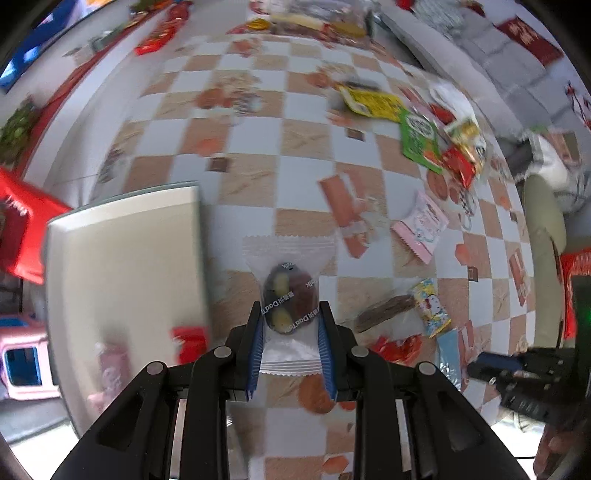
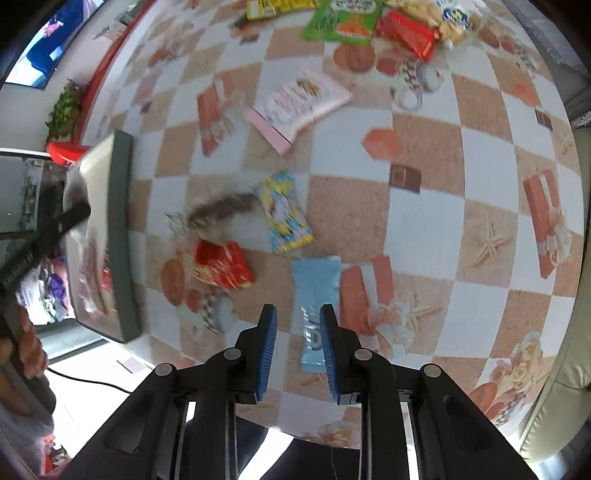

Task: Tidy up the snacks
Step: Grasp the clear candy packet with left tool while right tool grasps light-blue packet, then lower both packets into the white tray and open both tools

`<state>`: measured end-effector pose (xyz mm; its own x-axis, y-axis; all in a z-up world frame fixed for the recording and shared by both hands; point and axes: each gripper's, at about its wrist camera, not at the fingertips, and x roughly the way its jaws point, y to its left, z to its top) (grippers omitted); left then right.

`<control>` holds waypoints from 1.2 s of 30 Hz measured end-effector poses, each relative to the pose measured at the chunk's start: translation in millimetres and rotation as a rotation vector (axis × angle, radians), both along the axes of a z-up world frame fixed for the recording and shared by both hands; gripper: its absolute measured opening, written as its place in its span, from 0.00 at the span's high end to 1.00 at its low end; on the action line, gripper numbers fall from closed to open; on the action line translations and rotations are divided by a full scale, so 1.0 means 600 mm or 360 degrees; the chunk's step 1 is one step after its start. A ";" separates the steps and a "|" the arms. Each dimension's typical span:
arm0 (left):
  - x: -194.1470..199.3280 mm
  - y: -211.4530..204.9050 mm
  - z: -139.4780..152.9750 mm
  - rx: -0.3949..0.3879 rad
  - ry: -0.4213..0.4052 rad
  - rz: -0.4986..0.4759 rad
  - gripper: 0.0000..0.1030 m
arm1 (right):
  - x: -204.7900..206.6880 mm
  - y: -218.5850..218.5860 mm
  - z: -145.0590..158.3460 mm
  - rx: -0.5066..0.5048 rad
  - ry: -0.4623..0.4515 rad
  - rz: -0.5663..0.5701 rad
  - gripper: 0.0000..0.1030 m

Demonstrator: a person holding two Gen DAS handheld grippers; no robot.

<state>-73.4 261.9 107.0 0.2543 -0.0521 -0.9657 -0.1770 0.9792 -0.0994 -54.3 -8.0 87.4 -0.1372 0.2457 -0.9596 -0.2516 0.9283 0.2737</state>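
Note:
My left gripper (image 1: 290, 314) is shut on a clear-wrapped dark pastry packet (image 1: 290, 295) and holds it above the table, just right of a grey tray (image 1: 122, 251) that has a pink and a red snack in it. My right gripper (image 2: 298, 317) is open above a light blue wrapper (image 2: 316, 295) that lies on the checkered tablecloth between its fingers. The tray (image 2: 120, 236) stands to its left. A red packet (image 2: 223, 264), a brown bar (image 2: 221, 212) and a yellow-blue cartoon packet (image 2: 284, 212) lie ahead of it.
A pink packet (image 2: 299, 107) lies farther ahead. A pile of green, yellow and red snack bags (image 1: 439, 136) sits at the table's far right. More packets (image 1: 306, 22) lie at the far edge. A beige chair (image 1: 546, 251) stands at the right.

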 end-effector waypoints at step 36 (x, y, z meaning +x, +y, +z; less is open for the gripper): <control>-0.136 0.220 -0.010 0.0096 0.0041 0.0335 0.71 | -0.032 0.096 -0.056 -0.0132 0.0038 0.0094 0.76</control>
<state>-154.7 394.0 101.2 0.2288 0.0574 -0.9718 -0.3798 0.9244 -0.0348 -73.5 49.4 53.7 -0.1722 0.1564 -0.9726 -0.3008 0.9318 0.2031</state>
